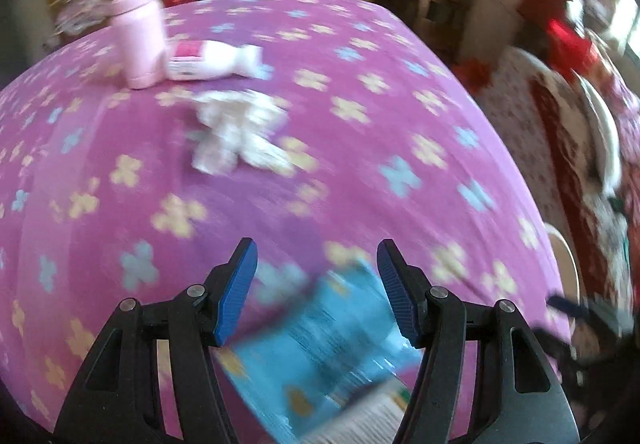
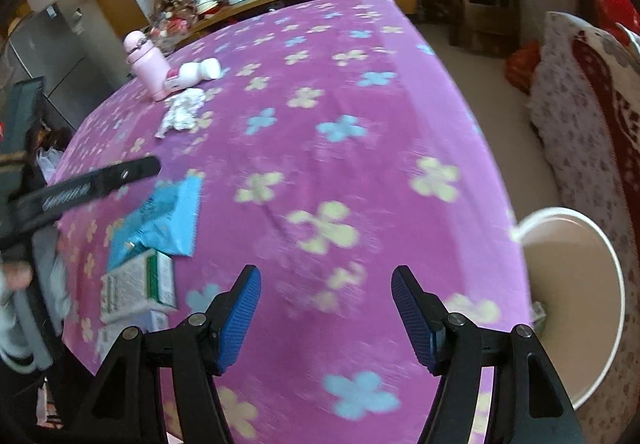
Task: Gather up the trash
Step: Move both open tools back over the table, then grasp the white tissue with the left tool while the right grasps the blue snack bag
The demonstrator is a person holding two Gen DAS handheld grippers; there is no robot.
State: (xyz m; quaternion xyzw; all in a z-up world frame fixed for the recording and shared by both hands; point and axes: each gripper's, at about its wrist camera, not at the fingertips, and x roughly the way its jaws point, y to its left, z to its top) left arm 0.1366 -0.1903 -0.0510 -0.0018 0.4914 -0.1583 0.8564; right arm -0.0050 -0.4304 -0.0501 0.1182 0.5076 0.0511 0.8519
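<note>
While both my claws hang spread and empty over the bed [image 2: 320,91], I judge the step in hand to be the reach for the next piece of trash, with nothing gripped yet. Nearest, my left claw [image 1: 318,256] stands apart above a blue wrapper [image 1: 320,348], which lies flat on the pink flowered cover just under and slightly behind the blue pads [image 1: 236,296], none of them touching it. In the right wrist view, that same wrapper sits at nine o'clock, with a white-and-green carton [image 2: 138,282] touching its near edge at about eight. My right claw [image 2: 326,272] is also parted, over bare cover, and the white bin [image 2: 618,284] stands beside the bed at three o'clock. Farther off, at eleven o'clock, a crumpled tissue [image 2: 182,111] lies near a toppled white bottle [image 2: 196,73] and an upright pink flask [image 2: 144,63].

Next, I would say, the left claw must drop onto the wrapper and pinch an edge; being thin, it may slide or crumple. Then it needs carrying across to the bin.
</note>
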